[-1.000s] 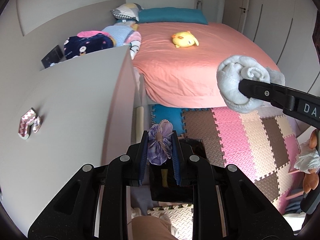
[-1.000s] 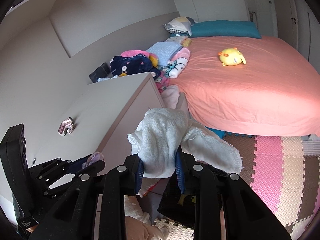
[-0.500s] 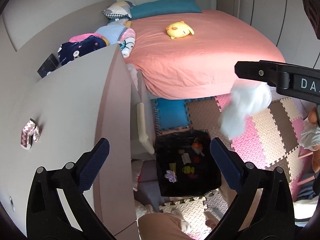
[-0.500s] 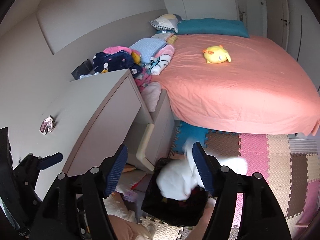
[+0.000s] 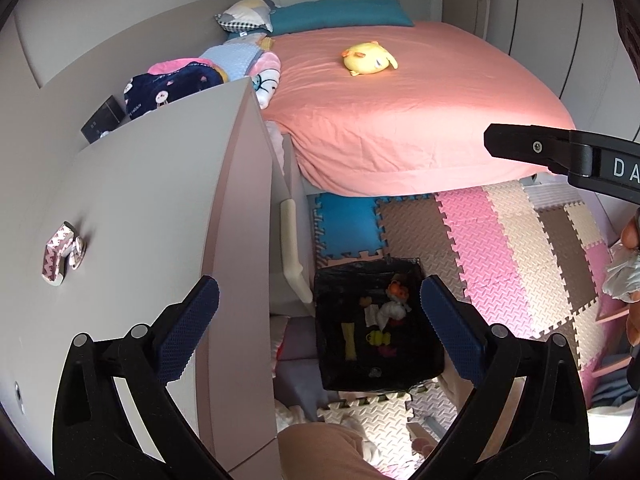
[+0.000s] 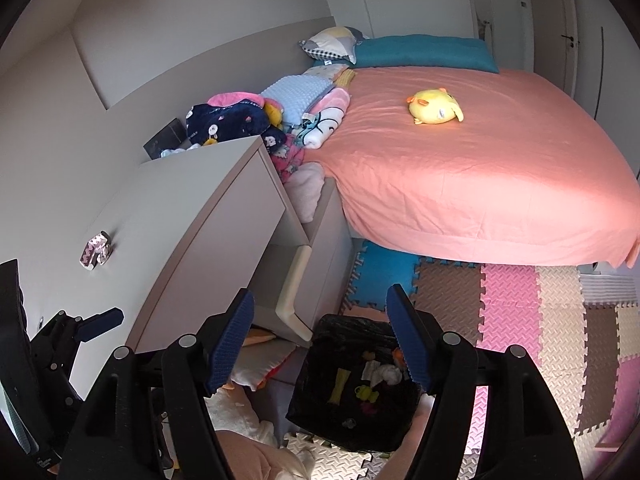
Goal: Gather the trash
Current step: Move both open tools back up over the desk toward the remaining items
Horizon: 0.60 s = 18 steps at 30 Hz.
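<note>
The trash bin [image 5: 378, 336] is a square container lined with a crinkled, glossy black bag, standing on the foam floor mats [image 5: 496, 248] just beside the foot of the pale cabinet [image 5: 160, 208]. Inside the bin lie small scraps: a crumpled white tissue [image 5: 394, 310], a yellow strip, a small yellow piece and something orange. The left tool [image 5: 319, 312] hangs above the bin with its blue pads spread wide, nothing between them. The right tool [image 6: 320, 336] hangs above the bin too, parted and empty.
</note>
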Available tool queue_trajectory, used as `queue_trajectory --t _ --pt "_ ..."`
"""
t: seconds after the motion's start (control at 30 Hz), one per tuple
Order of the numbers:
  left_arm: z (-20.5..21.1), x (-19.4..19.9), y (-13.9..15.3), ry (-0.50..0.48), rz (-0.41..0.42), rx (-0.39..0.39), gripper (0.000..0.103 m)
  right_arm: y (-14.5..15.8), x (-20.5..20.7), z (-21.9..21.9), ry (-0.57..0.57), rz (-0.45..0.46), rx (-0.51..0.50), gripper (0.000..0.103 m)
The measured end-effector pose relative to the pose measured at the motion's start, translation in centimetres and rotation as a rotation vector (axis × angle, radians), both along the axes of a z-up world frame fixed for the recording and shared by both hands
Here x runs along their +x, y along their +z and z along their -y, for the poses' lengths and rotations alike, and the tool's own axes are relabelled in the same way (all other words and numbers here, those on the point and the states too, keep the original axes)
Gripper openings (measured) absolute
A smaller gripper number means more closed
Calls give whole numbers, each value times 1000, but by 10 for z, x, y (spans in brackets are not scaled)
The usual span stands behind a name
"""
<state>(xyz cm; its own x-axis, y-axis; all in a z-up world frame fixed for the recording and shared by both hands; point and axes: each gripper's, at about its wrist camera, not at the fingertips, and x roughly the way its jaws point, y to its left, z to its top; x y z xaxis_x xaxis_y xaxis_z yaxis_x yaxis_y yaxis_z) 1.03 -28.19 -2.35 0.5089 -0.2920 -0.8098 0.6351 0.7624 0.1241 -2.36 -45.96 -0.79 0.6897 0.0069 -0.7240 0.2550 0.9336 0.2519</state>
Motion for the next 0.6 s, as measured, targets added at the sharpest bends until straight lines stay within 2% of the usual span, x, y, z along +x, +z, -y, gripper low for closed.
queue_trajectory --t 0.27,0.6 --pt "-11 5 0 31 -1 -9 98 -4 7 -12 27 -13 1 69" --pt "-44 25 -1 99 -9 -13 98 -7 28 -40 93 -11 7 70"
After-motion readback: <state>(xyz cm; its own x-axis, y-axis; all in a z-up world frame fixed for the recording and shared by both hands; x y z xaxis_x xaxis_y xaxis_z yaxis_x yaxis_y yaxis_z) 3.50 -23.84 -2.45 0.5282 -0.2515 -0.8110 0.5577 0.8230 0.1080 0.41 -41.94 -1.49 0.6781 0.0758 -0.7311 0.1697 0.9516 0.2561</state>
